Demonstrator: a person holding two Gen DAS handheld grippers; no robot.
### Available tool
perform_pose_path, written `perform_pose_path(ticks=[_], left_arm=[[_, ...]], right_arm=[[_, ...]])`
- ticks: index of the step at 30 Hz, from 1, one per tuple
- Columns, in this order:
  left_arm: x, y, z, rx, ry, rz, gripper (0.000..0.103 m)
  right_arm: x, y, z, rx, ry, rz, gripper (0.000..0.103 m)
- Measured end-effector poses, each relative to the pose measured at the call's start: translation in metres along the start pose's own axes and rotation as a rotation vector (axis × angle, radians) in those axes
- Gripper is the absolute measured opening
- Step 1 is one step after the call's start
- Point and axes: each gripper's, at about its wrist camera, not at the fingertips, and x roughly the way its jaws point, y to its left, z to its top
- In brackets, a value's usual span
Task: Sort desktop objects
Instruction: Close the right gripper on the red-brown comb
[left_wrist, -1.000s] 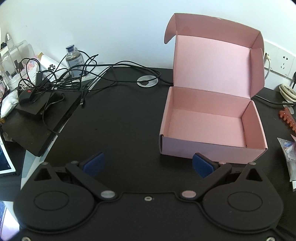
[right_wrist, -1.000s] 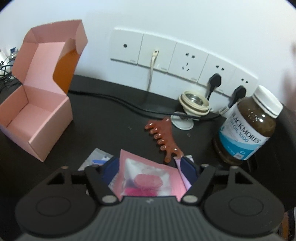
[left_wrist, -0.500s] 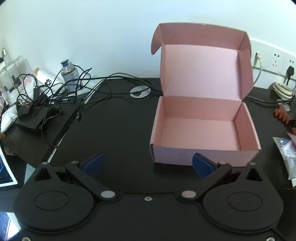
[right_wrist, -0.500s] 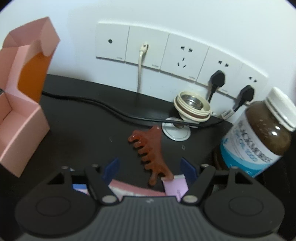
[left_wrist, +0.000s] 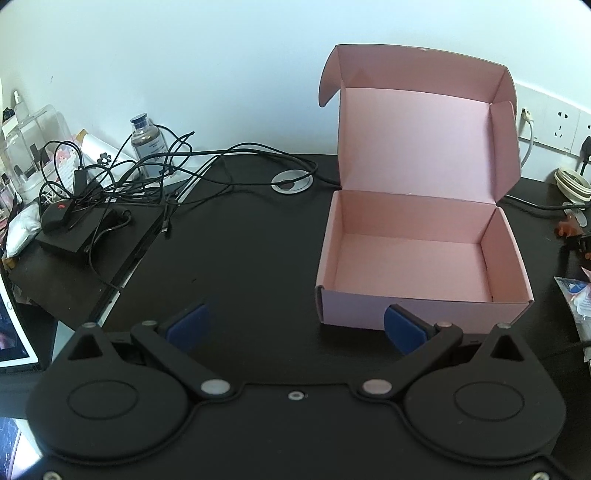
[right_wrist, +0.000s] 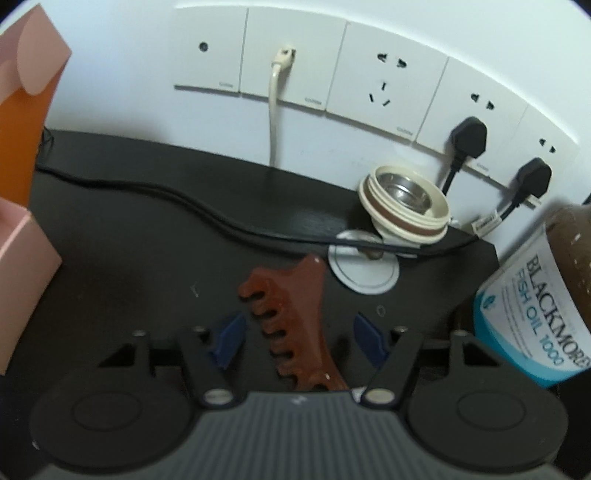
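A brown wooden comb (right_wrist: 295, 328) lies on the black desk between the blue pads of my right gripper (right_wrist: 299, 338). Its jaws are closing and the pads stand clear of the comb on both sides. An open pink box (left_wrist: 421, 254) with its lid up sits empty on the desk; its corner (right_wrist: 22, 288) shows at the left of the right wrist view. My left gripper (left_wrist: 295, 325) hangs open just in front of the box's near wall, with nothing between its fingers. The comb's end (left_wrist: 567, 229) peeks in at the right edge of the left wrist view.
A fish oil bottle (right_wrist: 543, 314) stands right of the comb. A cream lid (right_wrist: 406, 206), a cable grommet (right_wrist: 364, 271) and plugged sockets (right_wrist: 469, 133) lie behind. Plastic packets (left_wrist: 578, 295) sit right of the box. Tangled cables (left_wrist: 122, 184), a black device (left_wrist: 70, 229) and a small bottle (left_wrist: 146, 144) fill the left.
My right gripper moved forward off the pink packet to straddle the comb, and its jaws narrowed. The left wrist view shifted only slightly; the box stays put.
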Motion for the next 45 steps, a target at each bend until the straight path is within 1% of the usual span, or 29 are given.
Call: perform_pose_path(ticks=[1, 5, 11, 13, 17, 18, 19, 25, 32, 36, 39, 45], left_arm=[[0.000, 0.000, 0.000, 0.002, -0.001, 0.001, 0.103], [0.001, 0.002, 0.000, 0.006, 0.003, 0.008, 0.103], [0.002, 0.004, -0.001, 0.004, 0.007, 0.009, 0.103], [0.002, 0.005, -0.001, 0.004, 0.009, 0.008, 0.103], [0.002, 0.006, -0.002, 0.005, 0.012, 0.006, 0.103], [0.002, 0.006, -0.002, 0.005, 0.013, 0.005, 0.103], [0.002, 0.006, -0.002, 0.005, 0.014, 0.005, 0.103], [0.003, 0.008, -0.004, 0.006, 0.018, 0.001, 0.103], [0.001, 0.010, -0.004, 0.016, 0.017, 0.000, 0.103], [0.001, 0.014, -0.005, 0.013, 0.017, 0.004, 0.103], [0.000, 0.015, -0.006, 0.018, 0.018, 0.004, 0.103], [-0.001, 0.018, -0.007, 0.023, 0.018, 0.000, 0.103]], right_arm=[[0.001, -0.001, 0.002, 0.009, 0.002, 0.010, 0.054], [0.005, -0.005, 0.005, 0.029, 0.005, 0.036, 0.054], [0.010, -0.018, 0.006, 0.118, 0.015, 0.074, 0.054], [0.009, -0.017, 0.004, 0.111, 0.009, 0.082, 0.053], [0.007, -0.012, 0.002, 0.094, 0.007, 0.091, 0.042], [0.006, -0.010, 0.002, 0.091, 0.008, 0.091, 0.041], [0.005, -0.008, 0.002, 0.087, 0.009, 0.091, 0.037], [0.002, 0.004, 0.002, 0.049, 0.023, 0.109, 0.036], [-0.001, 0.011, 0.002, 0.065, 0.038, 0.080, 0.036], [-0.003, 0.020, 0.003, 0.050, 0.045, 0.037, 0.035], [-0.005, 0.026, 0.001, 0.058, 0.040, 0.008, 0.035], [-0.014, 0.034, -0.002, 0.081, 0.021, -0.005, 0.035]])
